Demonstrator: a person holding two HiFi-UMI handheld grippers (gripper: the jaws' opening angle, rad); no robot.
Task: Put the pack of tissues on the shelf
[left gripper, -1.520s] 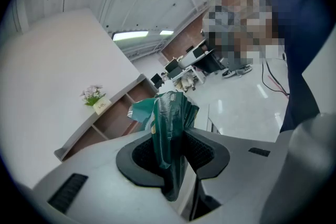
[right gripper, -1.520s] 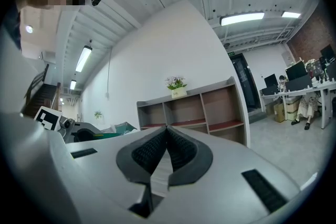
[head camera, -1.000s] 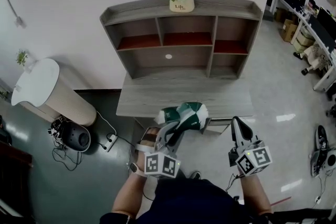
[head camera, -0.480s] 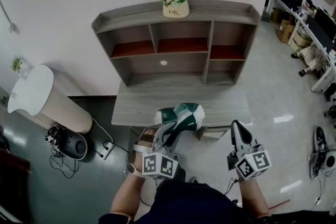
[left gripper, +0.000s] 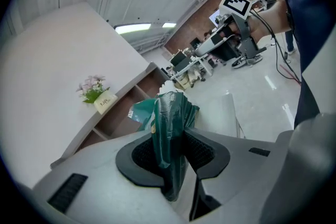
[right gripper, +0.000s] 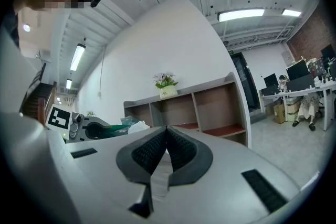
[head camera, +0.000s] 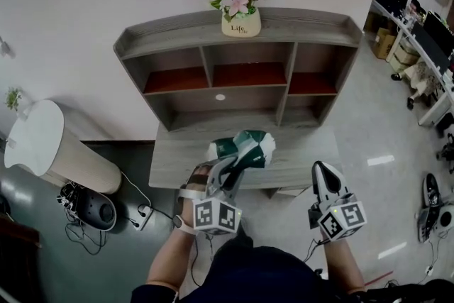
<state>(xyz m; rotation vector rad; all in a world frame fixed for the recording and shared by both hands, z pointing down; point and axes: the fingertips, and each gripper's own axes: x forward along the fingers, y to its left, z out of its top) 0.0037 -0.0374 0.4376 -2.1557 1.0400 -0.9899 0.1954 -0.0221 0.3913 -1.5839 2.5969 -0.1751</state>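
- The pack of tissues [head camera: 240, 151] is a soft, crumpled bundle in dark green wrap with white patches and a white tuft at its far end.
- The left gripper [head camera: 228, 168] holds it: in the left gripper view the jaws stand at a narrow gap, and both pads press a gathered fold of the green wrap [left gripper: 169, 128] between them.
- From the head view, the pack is over the middle of the desk [head camera: 305, 152], toward its front edge and in front of the shelf [head camera: 298, 21]. It is outside all of the shelf's compartments.
- The right gripper [head camera: 319, 168] is off the desk's front right corner. Its jaws [right gripper: 166, 129] are closed tip to tip with nothing between them.
- A flower pot [head camera: 240, 25] stands on the top board of the shelf, near the middle.
- Hard to make out:
  - whether the pack touches the desk top or hangs clear of it;
  - any print on the wrap, which is too small to read;
  - the near end of the pack, which the left gripper's jaws cover in both the head view and the left gripper view.
- In the right gripper view only a green and white sliver of the pack [right gripper: 128, 126] shows, beside the left gripper's body.
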